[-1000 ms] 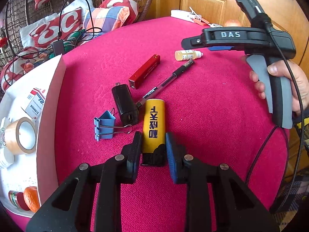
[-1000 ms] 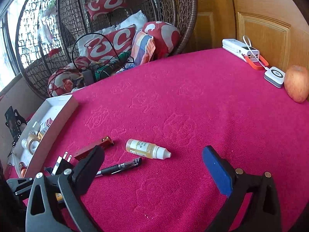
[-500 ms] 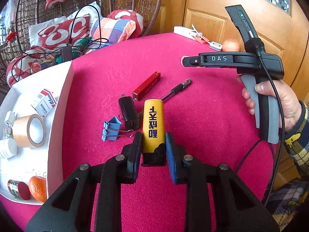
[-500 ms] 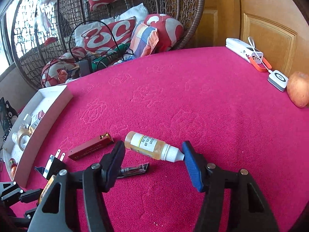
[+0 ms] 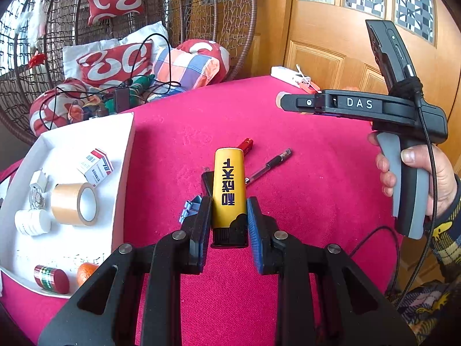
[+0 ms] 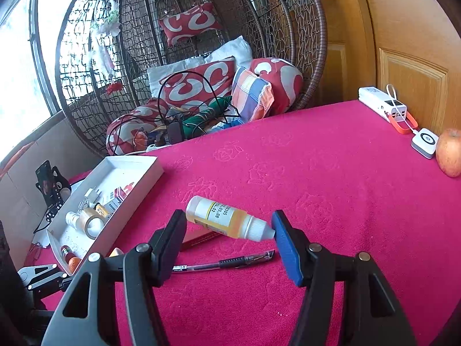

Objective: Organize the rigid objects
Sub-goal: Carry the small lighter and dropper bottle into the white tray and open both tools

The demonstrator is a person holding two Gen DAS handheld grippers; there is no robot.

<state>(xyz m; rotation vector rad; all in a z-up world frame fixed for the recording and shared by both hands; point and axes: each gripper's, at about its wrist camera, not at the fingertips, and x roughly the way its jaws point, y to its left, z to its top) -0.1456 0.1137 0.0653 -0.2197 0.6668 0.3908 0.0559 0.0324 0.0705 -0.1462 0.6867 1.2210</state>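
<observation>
The left claw [image 5: 228,225] pinches the lighter [image 5: 228,184] by its cap end, clear of the surface [image 5: 317,201], likely bound for the tray [image 5: 126,155]. The right claw [image 6: 227,230] pinches the bottle [image 6: 227,219] end to end, raised above the pen [image 6: 224,263].

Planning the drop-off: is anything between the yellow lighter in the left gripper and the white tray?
Nothing visible blocks it. The left gripper holds the yellow lighter above the pink tablecloth; the white tray lies to its left, open-topped, with only its low wall to clear.
</observation>
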